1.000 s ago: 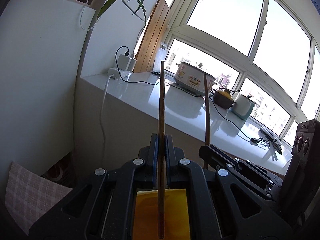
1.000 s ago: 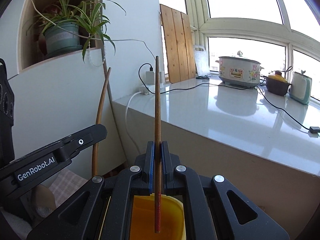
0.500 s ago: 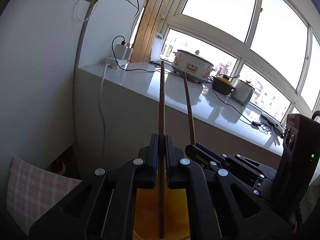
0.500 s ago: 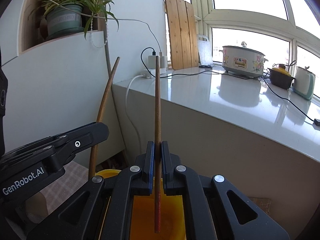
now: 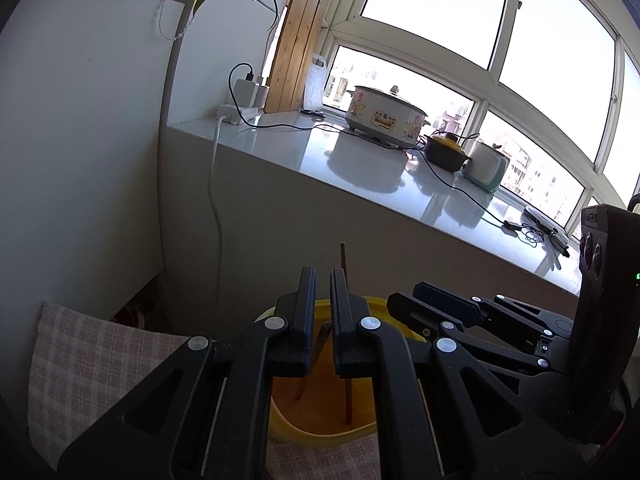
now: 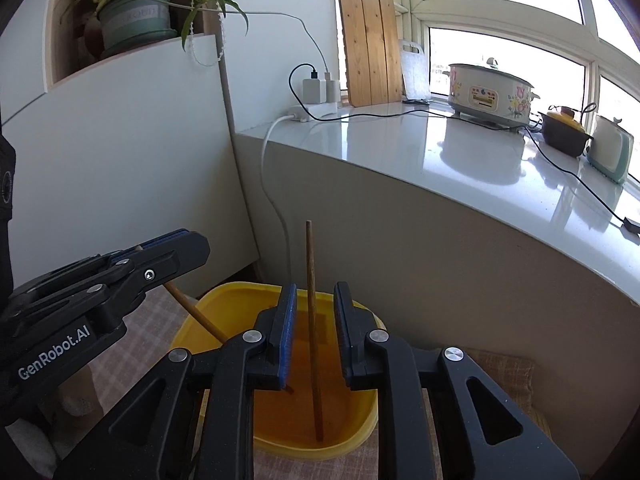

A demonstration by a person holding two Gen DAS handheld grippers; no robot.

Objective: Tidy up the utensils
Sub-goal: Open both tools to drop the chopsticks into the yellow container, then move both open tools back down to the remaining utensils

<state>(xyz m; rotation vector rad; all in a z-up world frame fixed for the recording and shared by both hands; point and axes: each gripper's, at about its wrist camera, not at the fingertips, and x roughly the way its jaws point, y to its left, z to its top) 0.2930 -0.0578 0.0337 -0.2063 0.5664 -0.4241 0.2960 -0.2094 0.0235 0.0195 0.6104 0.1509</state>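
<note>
Right gripper [image 6: 314, 322]: jaws opening, pads clear of the chopstick [image 6: 313, 320] standing near upright between them, tip down in the yellow bin [image 6: 240, 300]. Left gripper [image 5: 322, 320]: jaws look slightly parted; second chopstick [image 6: 196, 312] slants across them into the bin, whether gripped I cannot tell. Both sticks are over the bin; retreat should follow the sticks' long axes, upward.

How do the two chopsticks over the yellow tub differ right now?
The dark brown wooden chopstick stands nearly upright; the paler wooden chopstick slants. The dark one is between the right gripper's opening jaws, touching neither pad; the pale one's top is hidden beneath the left gripper. Both lower ends sit in the yellow plastic tub.
</note>
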